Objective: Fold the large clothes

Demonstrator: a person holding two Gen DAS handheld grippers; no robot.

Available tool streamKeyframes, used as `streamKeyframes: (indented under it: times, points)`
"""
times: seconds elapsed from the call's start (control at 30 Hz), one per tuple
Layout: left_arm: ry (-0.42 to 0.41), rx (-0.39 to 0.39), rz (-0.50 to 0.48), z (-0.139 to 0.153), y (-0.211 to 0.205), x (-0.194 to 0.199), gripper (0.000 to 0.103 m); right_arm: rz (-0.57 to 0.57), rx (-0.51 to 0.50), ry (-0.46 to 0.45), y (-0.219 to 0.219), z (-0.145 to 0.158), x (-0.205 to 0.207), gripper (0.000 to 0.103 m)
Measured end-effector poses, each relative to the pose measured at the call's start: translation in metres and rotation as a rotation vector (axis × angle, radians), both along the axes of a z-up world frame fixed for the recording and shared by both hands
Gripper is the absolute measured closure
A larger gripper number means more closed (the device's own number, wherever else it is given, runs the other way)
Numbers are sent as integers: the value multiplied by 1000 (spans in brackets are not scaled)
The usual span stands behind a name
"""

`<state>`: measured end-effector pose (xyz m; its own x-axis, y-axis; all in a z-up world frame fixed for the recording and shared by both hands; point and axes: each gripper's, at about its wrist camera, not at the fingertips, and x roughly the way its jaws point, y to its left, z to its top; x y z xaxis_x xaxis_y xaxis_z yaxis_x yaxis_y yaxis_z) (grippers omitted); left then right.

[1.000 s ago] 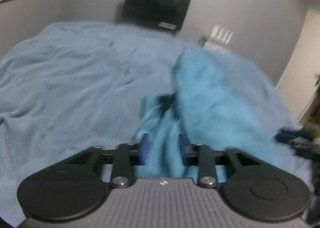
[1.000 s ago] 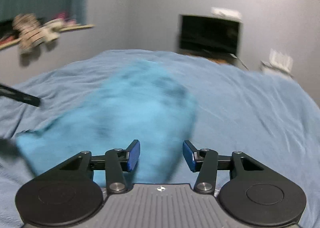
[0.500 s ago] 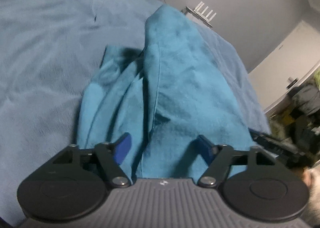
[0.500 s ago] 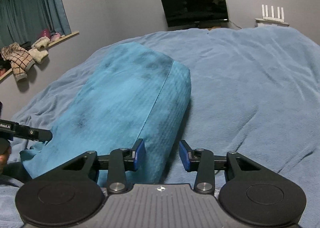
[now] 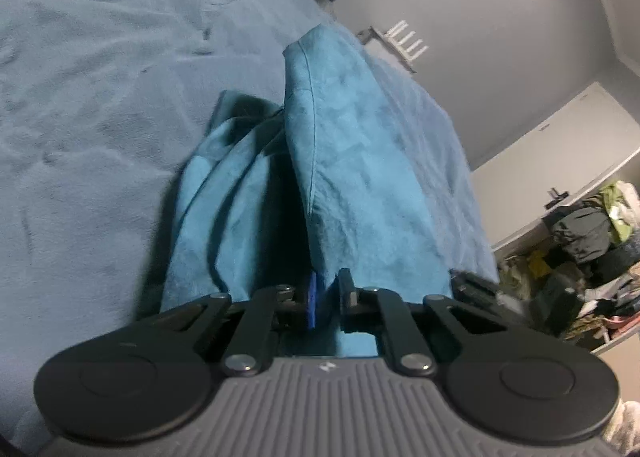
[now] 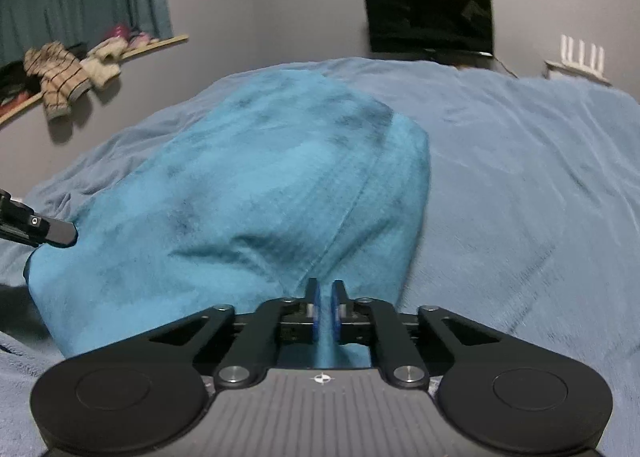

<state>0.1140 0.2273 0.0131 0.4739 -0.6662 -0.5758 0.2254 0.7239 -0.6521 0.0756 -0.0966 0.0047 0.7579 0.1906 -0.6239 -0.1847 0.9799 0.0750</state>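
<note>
Teal garment [image 6: 248,185] in both jaws

Left wrist view: close above the garment [image 5: 352,185], looking down along it across the bed [image 5: 100,97], rolled sideways. Right wrist view: equally close, level, facing the TV [image 6: 430,17]. Shared: garment, bed, TV wall, router [image 6: 582,57].

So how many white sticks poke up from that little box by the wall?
4. The white antennas stand in a row on the small white router, on a shelf right of the black television.
</note>
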Motion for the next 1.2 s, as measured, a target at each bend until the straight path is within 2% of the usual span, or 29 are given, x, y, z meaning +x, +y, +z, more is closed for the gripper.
streamKeyframes:
  times: [0.07, 0.13, 0.2, 0.3, 0.43, 0.73, 0.87, 0.93, 1.07, 1.2]
  points:
    - [6, 23, 8, -4, -3, 3, 98, -14, -23, -47, 3, 7, -1, 86]
    - [1, 61, 0, -2, -7, 3, 98, -48, -8, -110, -1, 17, -3, 57]
    - [-7, 111, -9, -1, -12, 4, 98, -44, 22, -156, -4, 26, 0, 56]
    - [4, 137, -15, -4, -15, 8, 98, 39, 75, -99, 0, 27, 19, 58]
    - [-5, 163, -27, -3, -15, 6, 98, 84, -25, -89, 19, 19, 48, 57]
    - [1, 143, -31, -5, -6, 12, 98, 199, -181, -22, 86, 5, 137, 58]
    - [3, 166, -27, -8, -6, 16, 98, 226, -260, 19, 111, -5, 181, 58]
    - [5, 174, -38, -10, -6, 17, 99, 224, -272, 34, 121, -8, 199, 58]
    - [2, 175, -55, -11, -8, 19, 98, 244, -229, 75, 133, -12, 230, 58]
    - [-20, 233, -69, -10, -15, 18, 98, 304, -241, 89, 147, -23, 237, 58]
